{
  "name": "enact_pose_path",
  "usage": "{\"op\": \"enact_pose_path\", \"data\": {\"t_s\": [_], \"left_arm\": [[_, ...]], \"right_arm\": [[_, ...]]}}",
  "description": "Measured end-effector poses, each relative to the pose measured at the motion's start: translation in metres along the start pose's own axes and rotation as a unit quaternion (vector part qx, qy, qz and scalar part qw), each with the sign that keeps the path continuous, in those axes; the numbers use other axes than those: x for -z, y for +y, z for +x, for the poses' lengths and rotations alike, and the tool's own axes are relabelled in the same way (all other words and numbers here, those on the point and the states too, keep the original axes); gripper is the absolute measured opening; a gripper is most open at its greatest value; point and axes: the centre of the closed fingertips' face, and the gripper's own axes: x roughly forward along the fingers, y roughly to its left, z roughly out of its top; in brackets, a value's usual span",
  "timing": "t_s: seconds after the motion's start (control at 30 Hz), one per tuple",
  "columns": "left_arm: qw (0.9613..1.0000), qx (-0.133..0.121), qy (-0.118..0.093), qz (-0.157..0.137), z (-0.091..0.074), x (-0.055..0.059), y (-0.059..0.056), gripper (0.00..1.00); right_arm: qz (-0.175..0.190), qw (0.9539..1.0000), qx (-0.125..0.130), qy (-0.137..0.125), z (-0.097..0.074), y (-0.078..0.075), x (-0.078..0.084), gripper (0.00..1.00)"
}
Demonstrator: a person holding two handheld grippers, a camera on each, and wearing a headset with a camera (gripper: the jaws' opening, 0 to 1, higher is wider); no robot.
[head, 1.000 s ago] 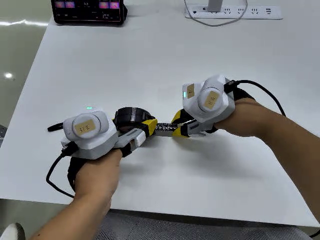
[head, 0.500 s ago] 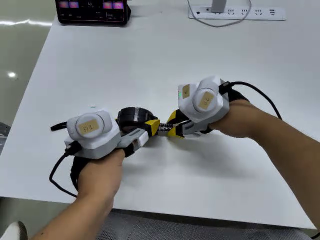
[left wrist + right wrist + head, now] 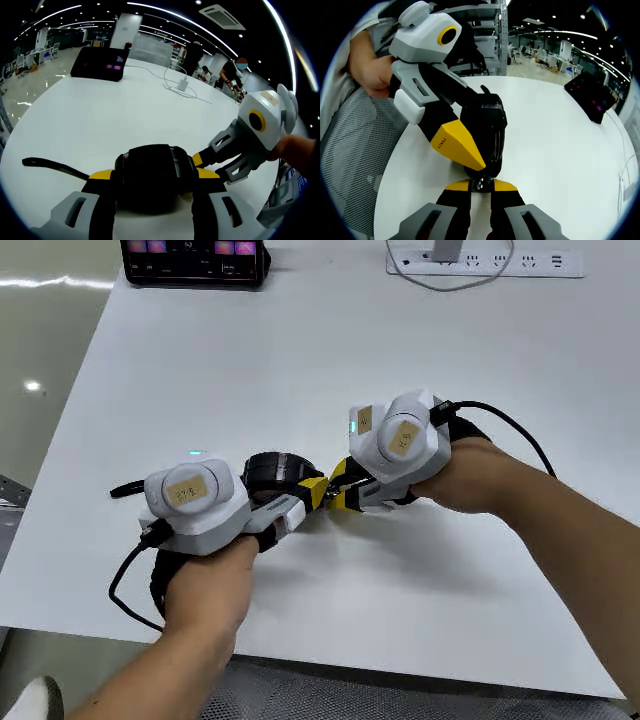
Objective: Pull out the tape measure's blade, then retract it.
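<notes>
Two hands sit nearest in the head view, the left hand (image 3: 205, 585) and the right hand (image 3: 472, 475), each wrapped round a gripper on the white workbench (image 3: 250, 370). The left gripper (image 3: 296, 496) is clamped across the black tape measure (image 3: 152, 170), with its yellow-tipped jaws pressed against both sides of the case. The case rests on the bench just to 9 o'clock of the head view's centre. A thin black strap (image 3: 47, 164) trails from under the case toward 9 o'clock in the left gripper view. The right gripper (image 3: 338, 494) meets the case from 3 o'clock, jaws pinched together on the blade tip (image 3: 480, 184) right at the case's mouth, so almost no blade shows. Farther off, a dark tablet (image 3: 195, 260) with a lit screen stands at 11 o'clock by the far edge. A white power strip (image 3: 490, 262) lies at 1 o'clock.
</notes>
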Motion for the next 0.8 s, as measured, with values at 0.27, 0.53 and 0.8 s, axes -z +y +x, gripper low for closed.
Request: {"op": "enact_pose_path", "data": {"t_s": [0.27, 0.53, 0.8], "left_arm": [[1.0, -0.002, 0.0, 0.001, 0.0007, 0.0, 0.0, 0.58], [1.0, 0.001, -0.003, -0.001, 0.0002, -0.0004, -0.0008, 0.59], [1.0, 0.001, 0.0, 0.007, -0.0002, 0.0001, -0.0018, 0.6]], "right_arm": [[0.006, 1.0, 0.006, -0.005, 0.0001, -0.0007, 0.0005, 0.11], [0.02, 0.9997, 0.008, -0.01, 0.0001, 0.0002, -0.0007, 0.14], [0.032, 0.9993, 0.01, -0.016, -0.0019, -0.0012, -0.0026, 0.18]]}}
